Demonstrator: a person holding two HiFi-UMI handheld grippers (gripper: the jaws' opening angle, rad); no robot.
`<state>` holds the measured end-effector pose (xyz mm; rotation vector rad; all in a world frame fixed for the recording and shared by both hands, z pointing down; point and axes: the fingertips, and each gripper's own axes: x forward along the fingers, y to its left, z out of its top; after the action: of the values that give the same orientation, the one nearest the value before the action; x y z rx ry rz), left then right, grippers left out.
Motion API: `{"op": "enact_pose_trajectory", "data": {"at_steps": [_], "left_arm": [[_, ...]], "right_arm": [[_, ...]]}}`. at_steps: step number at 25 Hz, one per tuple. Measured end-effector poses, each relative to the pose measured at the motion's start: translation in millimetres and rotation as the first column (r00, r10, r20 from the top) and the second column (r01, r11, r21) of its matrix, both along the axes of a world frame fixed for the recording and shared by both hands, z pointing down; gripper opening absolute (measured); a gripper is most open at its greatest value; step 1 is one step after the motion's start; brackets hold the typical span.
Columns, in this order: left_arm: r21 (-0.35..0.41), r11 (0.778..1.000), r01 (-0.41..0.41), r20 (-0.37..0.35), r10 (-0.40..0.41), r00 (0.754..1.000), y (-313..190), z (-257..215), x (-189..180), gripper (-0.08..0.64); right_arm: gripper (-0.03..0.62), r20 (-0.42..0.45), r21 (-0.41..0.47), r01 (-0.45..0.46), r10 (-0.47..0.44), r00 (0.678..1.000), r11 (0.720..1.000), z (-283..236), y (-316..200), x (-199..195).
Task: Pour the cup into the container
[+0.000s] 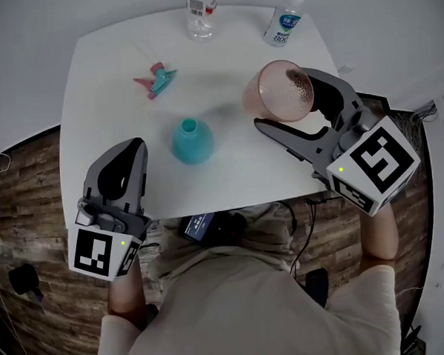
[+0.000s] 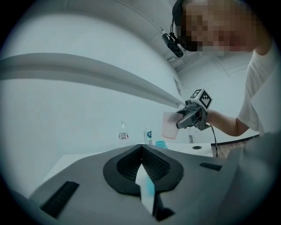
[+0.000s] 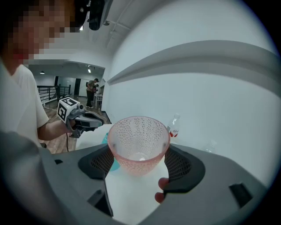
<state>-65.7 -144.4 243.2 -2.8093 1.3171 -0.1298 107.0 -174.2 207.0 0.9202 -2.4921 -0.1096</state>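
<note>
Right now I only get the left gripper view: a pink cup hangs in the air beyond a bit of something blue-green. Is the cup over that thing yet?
Observer: Not yet. From the head view the pink cup, held in the right gripper, is off to the right of the teal container, with bare table between them.
Operator: What is that teal thing, exactly?
Observer: A small vase-like pot, standing upright, with a narrow open neck on a round body.
Operator: Is anything else lying around besides the two bottles I see?
Observer: Yes, a pink-and-teal clip lies toward the far left of the table, apart from the container.
</note>
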Motion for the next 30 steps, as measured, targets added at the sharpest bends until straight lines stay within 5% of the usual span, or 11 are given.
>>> {"op": "enact_pose_trajectory", "data": {"at_steps": [11,30], "left_arm": [[0.001,1.0,0.031,0.01,-0.031,0.999,-2,-9,-2,0.011],[-0.011,0.998,0.06,0.002,-0.06,0.998,-1,-5,-12,0.011]], "right_arm": [[0.365,0.09,-0.045,-0.04,0.043,0.995,0.998,16,-8,26],[0.365,0.088,-0.049,-0.082,0.086,0.992,0.995,28,-2,47]]}}
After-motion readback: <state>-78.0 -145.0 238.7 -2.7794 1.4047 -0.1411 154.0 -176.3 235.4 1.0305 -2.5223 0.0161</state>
